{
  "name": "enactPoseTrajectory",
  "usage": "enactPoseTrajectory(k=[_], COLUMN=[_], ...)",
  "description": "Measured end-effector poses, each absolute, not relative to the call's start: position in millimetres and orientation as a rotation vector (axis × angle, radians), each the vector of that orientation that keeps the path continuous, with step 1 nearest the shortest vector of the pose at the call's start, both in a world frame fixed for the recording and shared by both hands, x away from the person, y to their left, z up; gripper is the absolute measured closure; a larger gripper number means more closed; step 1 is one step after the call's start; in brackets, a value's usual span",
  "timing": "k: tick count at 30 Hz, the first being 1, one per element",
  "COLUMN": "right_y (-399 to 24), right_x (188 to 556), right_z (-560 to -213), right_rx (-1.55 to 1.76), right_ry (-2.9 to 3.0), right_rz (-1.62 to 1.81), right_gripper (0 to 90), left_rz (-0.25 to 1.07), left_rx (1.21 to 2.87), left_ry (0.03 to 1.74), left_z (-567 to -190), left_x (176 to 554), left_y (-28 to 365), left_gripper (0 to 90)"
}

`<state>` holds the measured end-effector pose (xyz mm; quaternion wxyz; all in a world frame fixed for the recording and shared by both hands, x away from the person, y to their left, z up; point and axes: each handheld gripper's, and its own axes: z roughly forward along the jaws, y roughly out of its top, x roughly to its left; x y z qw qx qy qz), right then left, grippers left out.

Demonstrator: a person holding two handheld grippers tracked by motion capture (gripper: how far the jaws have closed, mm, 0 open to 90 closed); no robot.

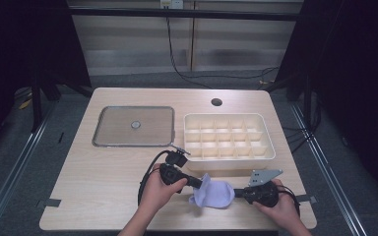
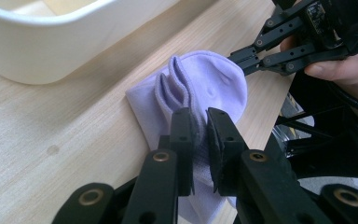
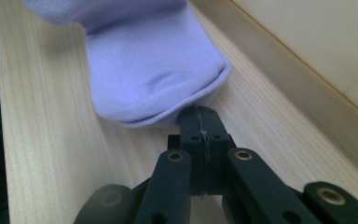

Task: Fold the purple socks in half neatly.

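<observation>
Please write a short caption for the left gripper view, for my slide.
The left gripper pinches a folded lilac sock on the wooden table, beside a white tray.

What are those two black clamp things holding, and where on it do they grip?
A lilac sock. The left hand-held gripper pinches its bunched, folded cuff end; the right hand-held gripper is shut at the edge of its rounded toe end, on the table.
</observation>
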<state>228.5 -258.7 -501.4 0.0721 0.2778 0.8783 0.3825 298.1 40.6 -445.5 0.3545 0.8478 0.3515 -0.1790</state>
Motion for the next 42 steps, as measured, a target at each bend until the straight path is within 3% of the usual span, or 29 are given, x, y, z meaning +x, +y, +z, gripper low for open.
enactPoseTrajectory(k=[42], right_y=[-248.2], right_x=[227.1], right_z=[-501.5], right_rx=[0.804], right_ry=[2.652], right_rz=[1.161], right_gripper=[89.7], left_rz=[-0.451], left_rx=[2.257], left_ry=[0.867], left_z=[-442.5], left_x=[297.9], left_y=[18.1], left_gripper=[81.4])
